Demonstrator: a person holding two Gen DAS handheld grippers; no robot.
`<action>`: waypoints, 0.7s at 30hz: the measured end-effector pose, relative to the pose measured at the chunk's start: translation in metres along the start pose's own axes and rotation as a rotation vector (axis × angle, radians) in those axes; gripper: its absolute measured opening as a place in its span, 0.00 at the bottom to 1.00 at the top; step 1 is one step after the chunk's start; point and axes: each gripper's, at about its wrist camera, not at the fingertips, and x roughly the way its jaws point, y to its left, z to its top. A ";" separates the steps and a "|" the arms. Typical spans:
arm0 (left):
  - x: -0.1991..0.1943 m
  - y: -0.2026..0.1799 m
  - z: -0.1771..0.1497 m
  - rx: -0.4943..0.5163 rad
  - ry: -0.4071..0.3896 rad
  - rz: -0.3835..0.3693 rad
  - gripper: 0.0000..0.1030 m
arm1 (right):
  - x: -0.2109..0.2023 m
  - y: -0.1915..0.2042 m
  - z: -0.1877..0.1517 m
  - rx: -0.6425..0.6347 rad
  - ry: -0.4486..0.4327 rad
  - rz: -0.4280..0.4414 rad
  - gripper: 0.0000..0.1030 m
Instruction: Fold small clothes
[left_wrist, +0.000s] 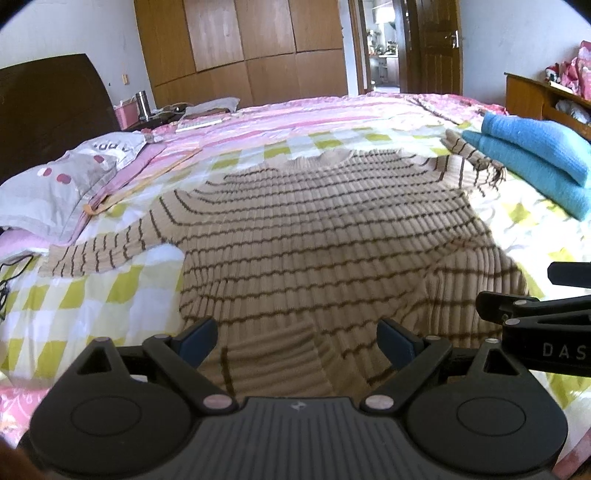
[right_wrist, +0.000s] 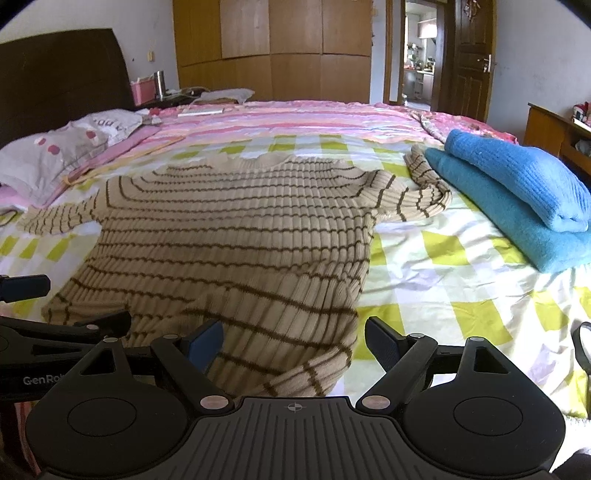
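One striped sweater (left_wrist: 314, 229) lies flat on the bed (left_wrist: 110, 288), its hem between both jaw pairs. Left gripper (left_wrist: 297, 345) and right gripper (right_wrist: 293, 345) both gape wide, gripping nothing. Two folded blue items (right_wrist: 517, 195) lie stacked near the sweater's sleeve.

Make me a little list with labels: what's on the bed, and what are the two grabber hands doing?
Place: a bed with a checked cover
Main garment: beige striped sweater, spread flat, sleeves out to the sides, neck away from the cameras
Other clothes: blue folded knitwear, stacked to the right of the sweater
Pillow: grey with pink spots, at the left by the headboard
Left gripper: open, at the sweater's near hem, holding nothing
Right gripper: open, at the near right corner of the hem, holding nothing
Folding: not started yet
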 end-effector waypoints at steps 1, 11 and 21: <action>0.001 0.000 0.003 0.002 -0.003 -0.007 0.94 | 0.000 -0.002 0.002 0.006 -0.003 -0.001 0.82; 0.026 -0.011 0.035 0.013 -0.042 -0.083 0.95 | 0.019 -0.026 0.029 0.053 -0.004 -0.040 0.77; 0.068 -0.014 0.069 -0.008 -0.052 -0.117 0.95 | 0.058 -0.051 0.061 0.050 0.005 -0.093 0.64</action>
